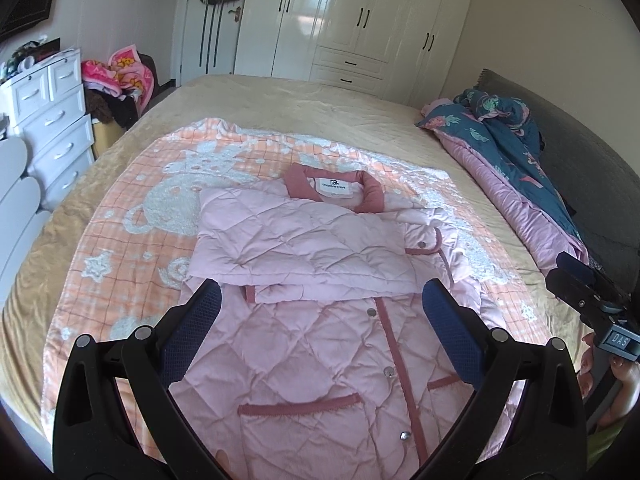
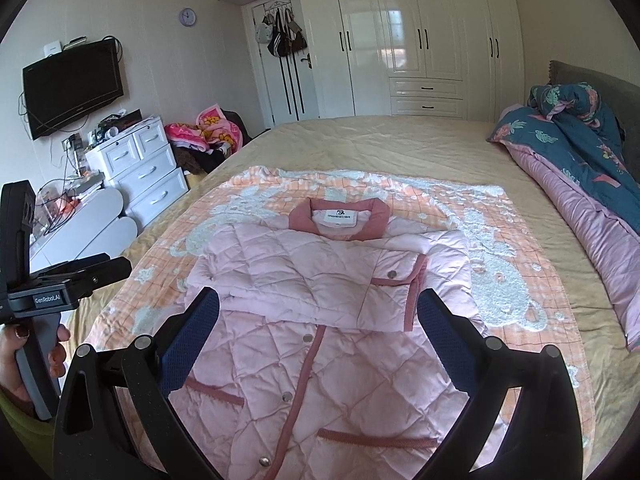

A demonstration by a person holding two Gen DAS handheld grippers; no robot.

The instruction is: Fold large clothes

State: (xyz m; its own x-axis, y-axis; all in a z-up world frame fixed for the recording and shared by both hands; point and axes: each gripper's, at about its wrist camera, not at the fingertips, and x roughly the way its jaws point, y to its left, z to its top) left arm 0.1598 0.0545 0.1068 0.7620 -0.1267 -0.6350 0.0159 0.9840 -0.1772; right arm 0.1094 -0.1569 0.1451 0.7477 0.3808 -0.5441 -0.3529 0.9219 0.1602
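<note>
Bedroom setting. A glossy white built-in wardrobe (image 2: 420,36) with black handles fills the far wall. Left of it: a white door hung with bags (image 2: 282,36), a white plastic drawer chest (image 2: 140,168), and a wall-mounted black television (image 2: 72,84). Daylight reflects on the wardrobe doors.

Black hand-held gripper (image 1: 322,308), blue textured pads (image 1: 192,328).

One pink quilted coat (image 2: 320,320) is lying on one orange checked blanket (image 2: 460,216), which is covering part of one bed (image 2: 400,148), and one blue floral quilt (image 2: 576,148) is sitting along the headboard side. Four snap buttons are showing down the coat's front, one more on its folded sleeve cuff (image 2: 392,275). Two grippers are hovering open over it, the left gripper (image 1: 322,320) and the right gripper (image 2: 318,328).
</note>
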